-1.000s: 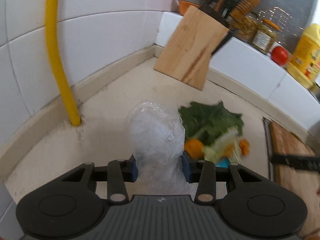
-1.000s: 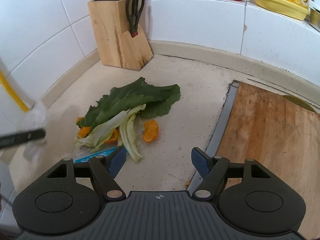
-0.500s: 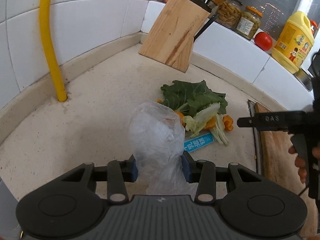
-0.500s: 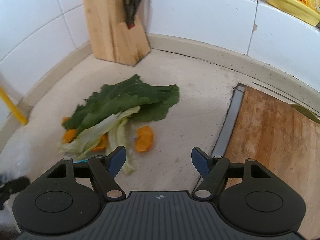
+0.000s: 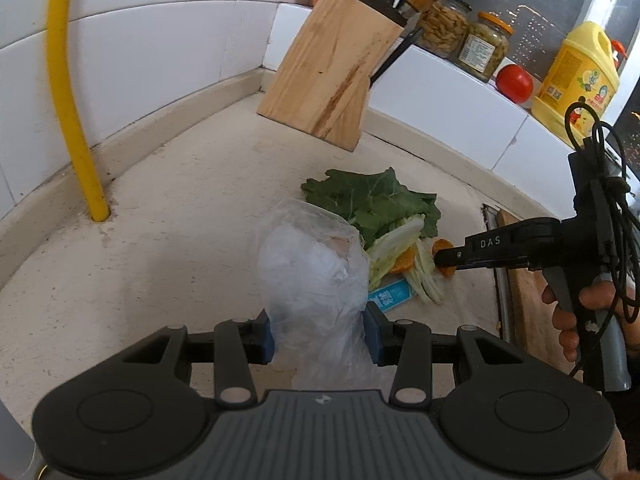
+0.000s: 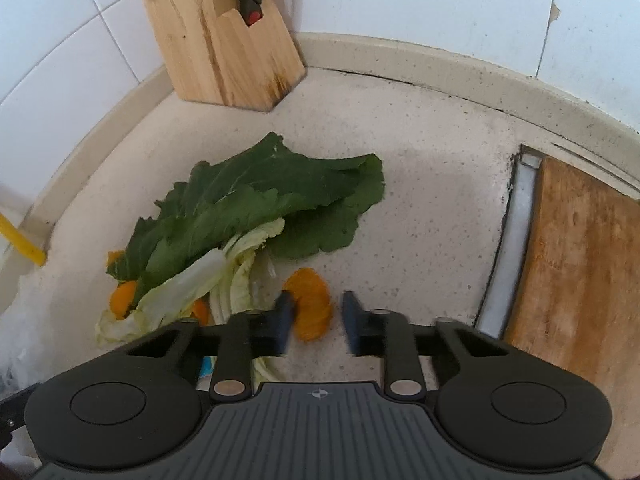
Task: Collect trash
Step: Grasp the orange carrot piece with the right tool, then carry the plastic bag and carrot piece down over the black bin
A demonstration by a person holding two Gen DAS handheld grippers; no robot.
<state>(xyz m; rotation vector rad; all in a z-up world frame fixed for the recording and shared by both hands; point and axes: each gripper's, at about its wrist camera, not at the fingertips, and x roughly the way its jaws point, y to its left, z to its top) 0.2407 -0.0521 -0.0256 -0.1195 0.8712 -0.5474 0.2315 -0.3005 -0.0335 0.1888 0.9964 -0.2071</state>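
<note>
The left hand-held gripper [image 5: 319, 336] gripped the plastic bag [image 5: 316, 280] while the right hand-held gripper [image 6: 317, 322], jaws just closing but not yet pinching, straddled the orange peel [image 6: 310, 306] on the table [image 6: 432, 216], which next needed clamping and bagging

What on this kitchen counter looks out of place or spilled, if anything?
Food scraps lie loose on the counter: green leaves, pale cabbage pieces and orange peel, with a blue wrapper partly under them. They sit in a heap beside the cutting board, not in the bag.
</note>
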